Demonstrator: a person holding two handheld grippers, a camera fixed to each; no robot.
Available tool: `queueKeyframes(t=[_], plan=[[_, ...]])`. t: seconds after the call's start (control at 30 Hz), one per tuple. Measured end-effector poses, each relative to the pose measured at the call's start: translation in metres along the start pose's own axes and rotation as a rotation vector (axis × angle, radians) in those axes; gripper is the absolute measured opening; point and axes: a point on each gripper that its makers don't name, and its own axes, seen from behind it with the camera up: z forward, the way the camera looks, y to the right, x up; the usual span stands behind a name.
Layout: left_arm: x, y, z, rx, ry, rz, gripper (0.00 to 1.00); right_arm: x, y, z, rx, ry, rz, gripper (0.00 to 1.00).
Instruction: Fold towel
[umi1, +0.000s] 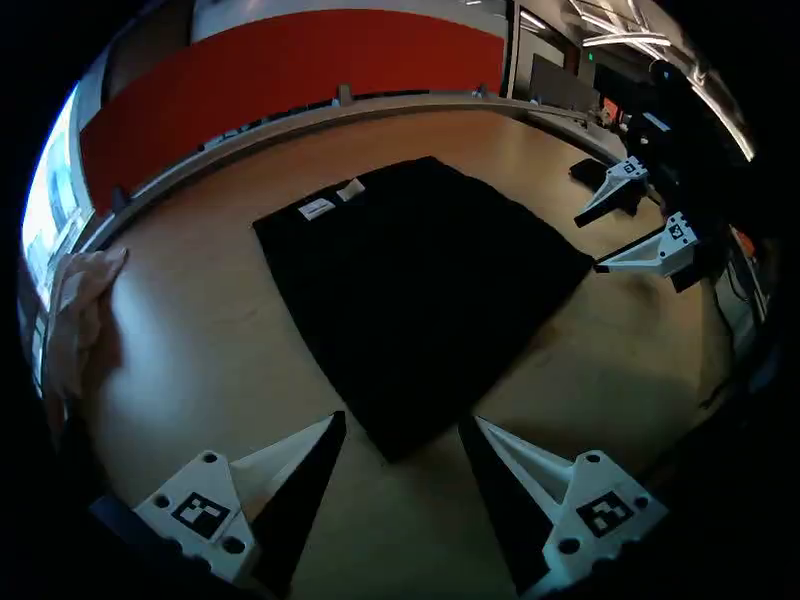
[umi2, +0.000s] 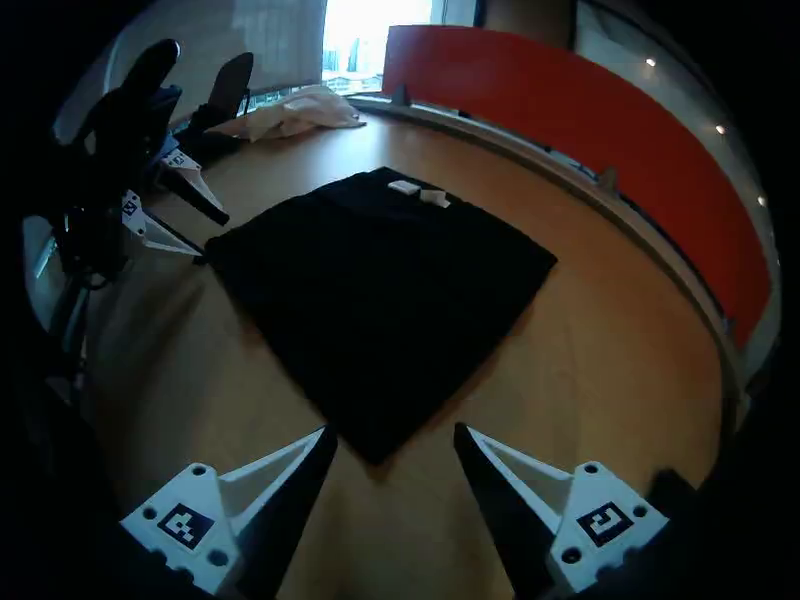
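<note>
The towel (umi1: 420, 290) is a black cloth lying flat and spread on the wooden surface (umi1: 200, 380), turned so that a corner points at each tool. The left tool (umi1: 402, 420) hovers just off one corner of the towel. Its two fingers are spread wide with the corner's tip in the gap between them, pinching nothing. The right tool (umi2: 394, 428) stands the same way at the neighbouring corner, fingers apart and gripping nothing. Whether either one touches the cloth I cannot tell.

By its look the towel is light, soft and limp, so it will probably sag and drag rather than hold a shape. A thin edge lying flat on smooth wood may also be hard to get a finger under. The corners seem the sensible places to take hold, each tool pinching close to the tip of its own. That should lift the edge between them taut so it can be carried over to the far edge. Two small white tags (umi1: 317, 208) lie on the towel near that far edge.

Beyond the towel, a pale crumpled cloth (umi2: 300, 112) lies near the rim of the surface. A long red panel (umi1: 300, 70) runs behind the surface past the towel's far side. A bright window (umi2: 380, 30) sits beside the panel, and strip lights (umi1: 620, 38) hang overhead.
</note>
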Motion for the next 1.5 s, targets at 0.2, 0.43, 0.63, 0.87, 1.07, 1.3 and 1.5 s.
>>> queueKeyframes(t=[0.2,0.43,0.63,0.87,1.07,1.3,1.5], plan=[[-0.002,0.001,0.003,-0.004,-0.02,0.007,0.83,-0.001,-0.003,0.004,0.02,-0.008,0.002,0.82],[-0.006,0.004,0.005,-0.011,-0.04,0.021,0.82,-0.003,-0.005,0.006,0.037,-0.019,0.002,0.75],[-0.007,0.002,0.006,0.0,-0.049,0.026,0.78,-0.004,-0.007,0.008,0.049,-0.027,0.005,0.7],[-0.007,0.0,0.005,0.001,-0.057,0.029,0.72,-0.005,-0.011,0.009,0.064,-0.034,0.004,0.63],[-0.008,0.003,0.005,0.0,-0.069,0.035,0.66,-0.005,-0.015,0.009,0.083,-0.041,0.015,0.52],[-0.007,0.003,0.006,0.007,-0.072,0.028,0.5,-0.006,-0.016,0.008,0.085,-0.042,0.018,0.32],[-0.006,0.002,0.007,0.019,-0.078,0.02,0.24,-0.007,-0.016,0.006,0.081,-0.042,0.023,0.21]])
